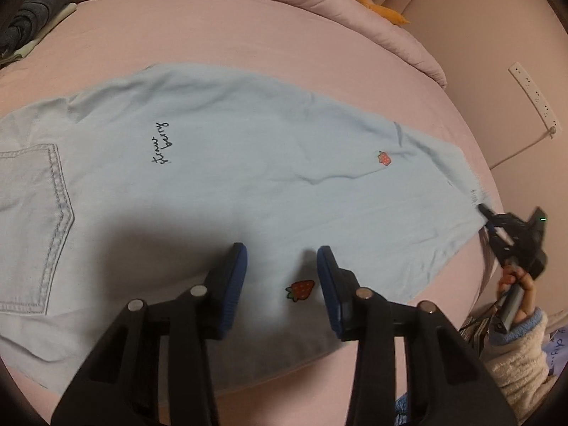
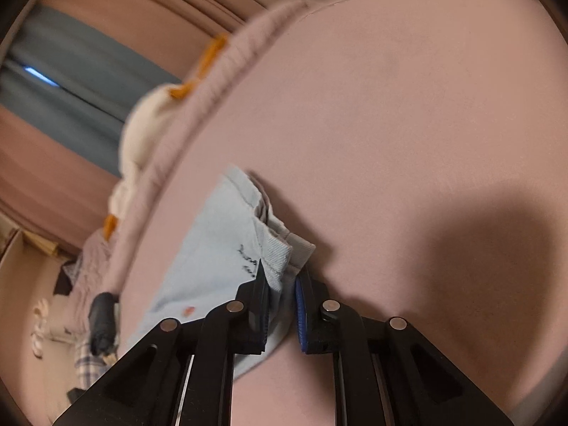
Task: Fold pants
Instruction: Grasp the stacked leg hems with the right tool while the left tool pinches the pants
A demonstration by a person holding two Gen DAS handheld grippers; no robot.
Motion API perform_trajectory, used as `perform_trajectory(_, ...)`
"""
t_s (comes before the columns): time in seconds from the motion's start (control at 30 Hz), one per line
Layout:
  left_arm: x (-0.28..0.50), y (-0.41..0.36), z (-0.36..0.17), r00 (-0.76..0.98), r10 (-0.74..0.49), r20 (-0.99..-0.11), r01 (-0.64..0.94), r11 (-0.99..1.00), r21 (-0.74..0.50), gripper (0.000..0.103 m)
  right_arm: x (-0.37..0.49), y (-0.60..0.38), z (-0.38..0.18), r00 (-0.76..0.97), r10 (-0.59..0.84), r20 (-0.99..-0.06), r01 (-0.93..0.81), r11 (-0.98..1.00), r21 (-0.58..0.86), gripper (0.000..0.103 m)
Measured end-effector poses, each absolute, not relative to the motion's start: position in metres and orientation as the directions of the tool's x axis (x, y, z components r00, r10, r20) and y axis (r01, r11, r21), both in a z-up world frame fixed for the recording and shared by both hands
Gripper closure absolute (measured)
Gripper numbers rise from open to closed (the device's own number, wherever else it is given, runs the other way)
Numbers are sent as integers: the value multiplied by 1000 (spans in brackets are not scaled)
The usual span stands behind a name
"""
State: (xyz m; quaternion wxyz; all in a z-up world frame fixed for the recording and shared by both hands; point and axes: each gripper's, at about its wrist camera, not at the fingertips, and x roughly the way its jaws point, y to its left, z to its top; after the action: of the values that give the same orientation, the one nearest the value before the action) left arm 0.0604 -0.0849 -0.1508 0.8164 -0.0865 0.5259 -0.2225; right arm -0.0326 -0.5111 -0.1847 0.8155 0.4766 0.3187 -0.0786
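The left gripper (image 1: 280, 273) hung over the pale blue denim pants (image 1: 248, 163) low in the left wrist frame, its blue-padded jaws spread wide with nothing between them, a red strawberry patch (image 1: 301, 289) showing in the gap. The right gripper (image 2: 282, 284) was pinched on the hem end of the pants (image 2: 213, 248), stacked cuff layers caught between its fingers in the right wrist view; at the right edge of the left wrist frame it met the hem corner, worked by a hand (image 1: 514, 284) in a fluffy cream sleeve (image 1: 522, 351).

The pants lay flat across the pink bedsheet (image 1: 248, 35), seemingly with one leg laid over the other, back pocket (image 1: 32, 227) at the left edge, hem at the right.

The step looked like carrying the hem towards the waist. To do it well, the right gripper should keep every layer pinched and lift just clear. Meanwhile the left could press the cloth at the intended crease, so the fold lands square.
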Motion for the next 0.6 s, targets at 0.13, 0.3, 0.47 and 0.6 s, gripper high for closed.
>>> perform_trajectory(0.13,64,-83,-147,330,-452,-829,251,888,-385,56,-27,-499,-160,780,126,-612,417,626,660,93)
perform_trajectory(0.3,67,-105,-127,297,-579,-759,270,813,-515,46,-25,-450,-95,829,47,-557,269,840,471,93)
perform_trajectory(0.47,74,-133,-105,235,-765,-600,294,644,-706,29,-14,-378,-62,851,86,-519,93,947,308,93)
perform_trajectory(0.6,85,-152,-99,188,-848,-496,263,530,-806,26,-12,-316,-56,859,128,-496,-43,983,181,93)
